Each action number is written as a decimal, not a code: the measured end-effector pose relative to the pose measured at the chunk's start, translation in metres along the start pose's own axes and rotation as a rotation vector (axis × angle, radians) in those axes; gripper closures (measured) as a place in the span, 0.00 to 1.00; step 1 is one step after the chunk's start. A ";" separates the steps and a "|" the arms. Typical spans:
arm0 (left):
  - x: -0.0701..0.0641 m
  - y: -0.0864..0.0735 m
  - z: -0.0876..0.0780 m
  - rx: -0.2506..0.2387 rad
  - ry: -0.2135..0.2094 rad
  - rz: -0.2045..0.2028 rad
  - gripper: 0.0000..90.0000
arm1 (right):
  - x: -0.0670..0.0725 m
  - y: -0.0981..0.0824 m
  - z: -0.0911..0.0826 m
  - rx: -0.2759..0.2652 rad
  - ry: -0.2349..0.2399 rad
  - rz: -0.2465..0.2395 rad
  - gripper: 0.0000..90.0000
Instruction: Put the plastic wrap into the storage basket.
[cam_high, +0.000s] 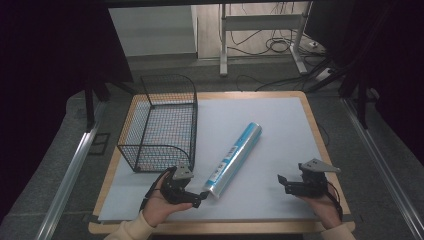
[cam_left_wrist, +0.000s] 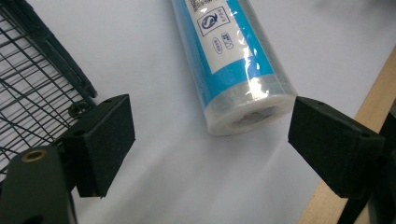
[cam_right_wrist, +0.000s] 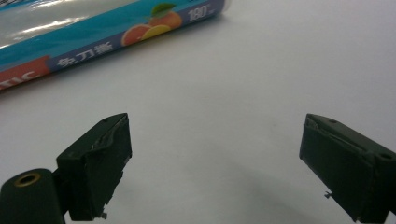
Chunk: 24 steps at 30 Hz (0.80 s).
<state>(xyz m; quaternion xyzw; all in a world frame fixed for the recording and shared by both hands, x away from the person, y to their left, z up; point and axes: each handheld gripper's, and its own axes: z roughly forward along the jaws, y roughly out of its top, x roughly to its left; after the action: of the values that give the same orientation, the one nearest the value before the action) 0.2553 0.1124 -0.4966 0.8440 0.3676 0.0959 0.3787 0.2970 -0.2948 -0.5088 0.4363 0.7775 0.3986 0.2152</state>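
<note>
From the high view, the roll of cling film (cam_high: 235, 159) lies flat on the white mat (cam_high: 280, 150), its long axis running on a slant from near the front edge of the tabletop up toward the far right corner. Its near end sits just ahead of the left gripper (cam_high: 199, 199), which a hand brings in at the front edge; the right gripper (cam_high: 283, 184) rests well apart, toward the front right corner. So the left one is the nearer, and the roll lies straight before it. The wire basket (cam_high: 160, 125) stands by the left edge, just beside the roll's near half (nothing lies inside it).

In the left gripper view, the left gripper (cam_left_wrist: 210, 135) has its jaws spread wide, and the roll's capped end (cam_left_wrist: 252, 112) sits between and just beyond the pads, untouched. The basket's mesh (cam_left_wrist: 37, 84) shows at the left.

In the right gripper view, the right gripper (cam_right_wrist: 215, 158) also stands apart with bare mat between the jaws; the roll (cam_right_wrist: 102, 28) lies crosswise farther off.

My guess: the left gripper needs to advance and close across the roll's end.
</note>
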 end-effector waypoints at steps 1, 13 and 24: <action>0.000 0.000 0.000 0.000 0.003 0.000 0.16 | 0.000 0.000 0.000 0.000 0.000 0.000 0.11; -0.004 0.003 -0.007 -0.010 0.022 -0.011 0.17 | 0.003 -0.001 -0.006 -0.009 0.017 -0.010 0.13; -0.007 0.017 -0.016 -0.016 0.034 -0.002 0.19 | 0.003 -0.002 -0.006 -0.010 0.035 0.001 0.13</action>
<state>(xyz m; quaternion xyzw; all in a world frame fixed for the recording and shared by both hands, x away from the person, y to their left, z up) 0.2526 0.1096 -0.4725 0.8386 0.3743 0.1129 0.3793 0.2905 -0.2953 -0.5070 0.4286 0.7790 0.4100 0.2036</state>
